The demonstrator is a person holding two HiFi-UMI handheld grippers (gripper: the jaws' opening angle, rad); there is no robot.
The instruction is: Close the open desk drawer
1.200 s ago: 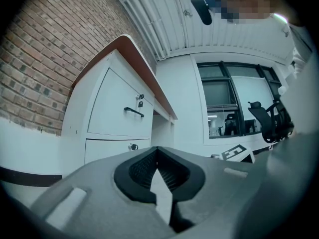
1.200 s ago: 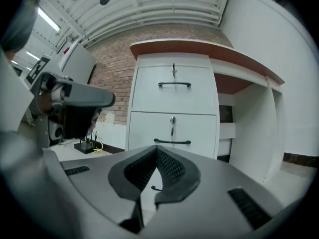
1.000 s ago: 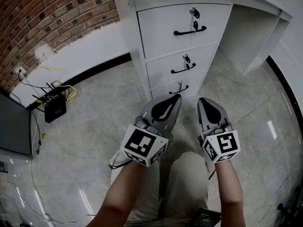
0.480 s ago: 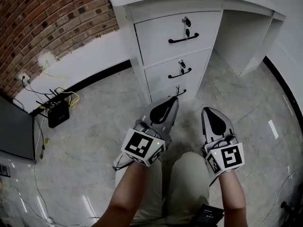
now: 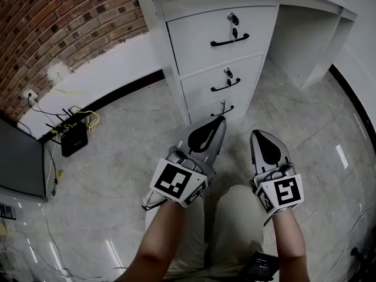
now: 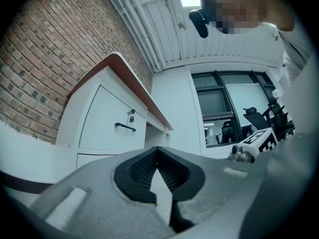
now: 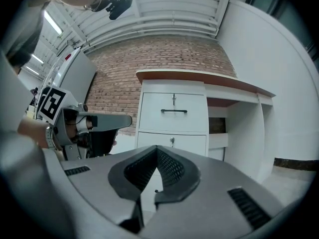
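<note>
The white desk (image 5: 158,22) has three stacked drawers with black handles: top drawer (image 5: 200,37), middle drawer (image 5: 202,87) and bottom drawer (image 5: 205,107). All three fronts look flush with the frame. My left gripper (image 5: 219,121) hovers just in front of the bottom drawer's handle (image 5: 222,110), its jaws shut with nothing between them. My right gripper (image 5: 261,135) hangs beside it to the right, a little farther from the desk, also shut and empty. Both point at the drawer stack (image 7: 173,118), and the left gripper (image 7: 99,121) shows in the right gripper view.
A brick wall (image 5: 53,28) runs left of the desk. A black box with yellow cables (image 5: 73,140) lies on the floor by the skirting. A dark panel (image 5: 20,157) stands at the left edge. The desk's knee space (image 5: 299,46) opens to the right.
The right gripper has drawn back slightly from the desk toward the person. The left gripper stays by the bottom handle. Both remain shut, and the drawers look the same.
</note>
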